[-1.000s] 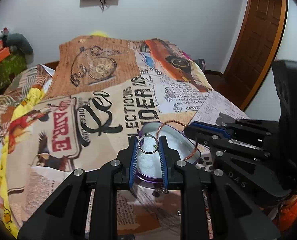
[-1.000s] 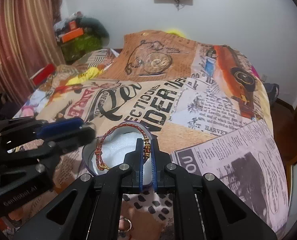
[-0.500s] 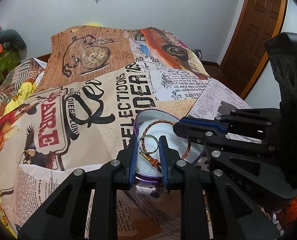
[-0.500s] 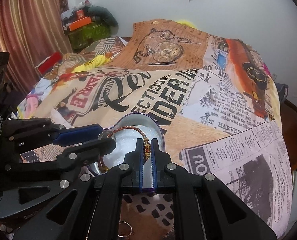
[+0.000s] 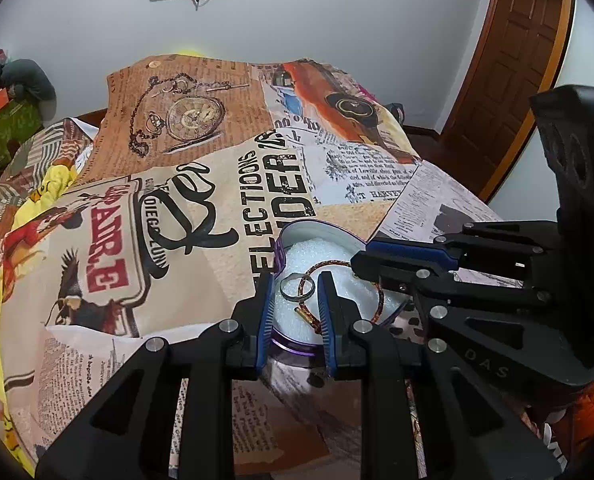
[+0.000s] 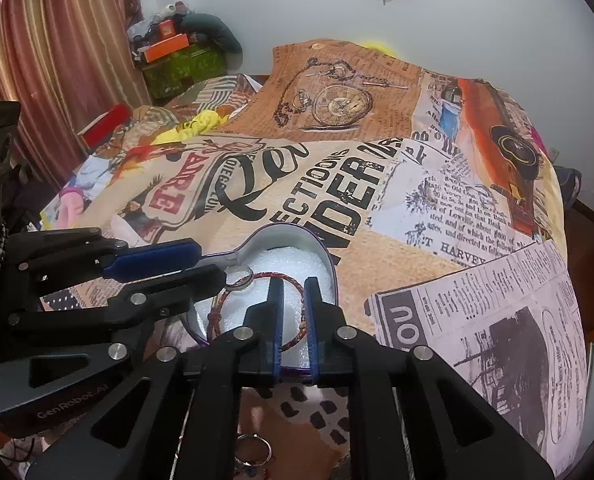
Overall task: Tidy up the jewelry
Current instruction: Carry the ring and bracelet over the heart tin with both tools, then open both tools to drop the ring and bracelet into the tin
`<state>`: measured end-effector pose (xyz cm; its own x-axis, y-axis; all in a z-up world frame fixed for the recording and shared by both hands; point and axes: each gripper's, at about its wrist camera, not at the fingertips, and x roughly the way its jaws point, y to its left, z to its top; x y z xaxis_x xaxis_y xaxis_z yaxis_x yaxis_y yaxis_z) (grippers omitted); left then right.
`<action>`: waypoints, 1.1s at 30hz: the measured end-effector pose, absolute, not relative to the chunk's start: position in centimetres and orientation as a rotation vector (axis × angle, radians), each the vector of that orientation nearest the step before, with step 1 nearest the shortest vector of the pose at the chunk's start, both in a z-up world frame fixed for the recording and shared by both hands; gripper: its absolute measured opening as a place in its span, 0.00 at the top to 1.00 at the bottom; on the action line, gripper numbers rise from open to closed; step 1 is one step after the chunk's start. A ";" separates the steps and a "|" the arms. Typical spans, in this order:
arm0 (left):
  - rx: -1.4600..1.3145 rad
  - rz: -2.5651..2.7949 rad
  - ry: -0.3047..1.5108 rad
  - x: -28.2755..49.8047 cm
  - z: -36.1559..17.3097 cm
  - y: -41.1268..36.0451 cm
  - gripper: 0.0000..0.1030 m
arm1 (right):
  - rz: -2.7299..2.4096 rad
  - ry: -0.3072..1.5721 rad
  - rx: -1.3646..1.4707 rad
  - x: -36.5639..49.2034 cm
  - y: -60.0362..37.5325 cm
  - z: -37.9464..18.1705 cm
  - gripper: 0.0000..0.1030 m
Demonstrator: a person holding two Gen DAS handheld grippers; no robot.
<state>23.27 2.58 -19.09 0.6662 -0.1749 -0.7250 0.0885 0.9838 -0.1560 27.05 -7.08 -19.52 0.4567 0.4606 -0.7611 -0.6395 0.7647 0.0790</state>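
- The heart-shaped tin [image 6: 329, 268], purple outside and pale inside, sits on the bed [image 6: 397, 248] with white foam [image 6: 285, 260] lining its floor.
- A red-and-gold braided bracelet [image 6: 297, 334] lies on the foam, its loop running between the right gripper [image 6: 295, 284] fingers; those fingers are opening, set narrowly apart with the cord in the gap and not pinched.
- A silver ring [image 5: 297, 286] is clamped upright between the left gripper [image 5: 295, 280] fingers, held narrowly over the tin's near edge.
- Both grippers slant down toward the tin, the left one reaching in from the left in the right wrist view.
- More rings [image 6: 253, 450] lie on the bed in front of the tin, under the right gripper.
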 end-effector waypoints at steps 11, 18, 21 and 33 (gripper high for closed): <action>-0.101 -0.131 0.794 21.7 -17.0 2.9 0.80 | 0.669 0.814 -0.225 25.7 -7.7 -17.9 0.71; -0.084 -0.125 0.782 20.4 -15.6 2.6 0.80 | 0.647 0.776 -0.205 24.4 -8.7 -16.3 0.71; -0.082 -0.126 0.775 19.7 -15.1 2.4 0.80 | 0.635 0.760 -0.194 23.7 -9.3 -15.5 0.71; -0.056 -0.139 0.800 16.4 -14.8 1.4 0.70 | 0.584 0.754 -0.167 20.3 -11.7 -14.7 0.71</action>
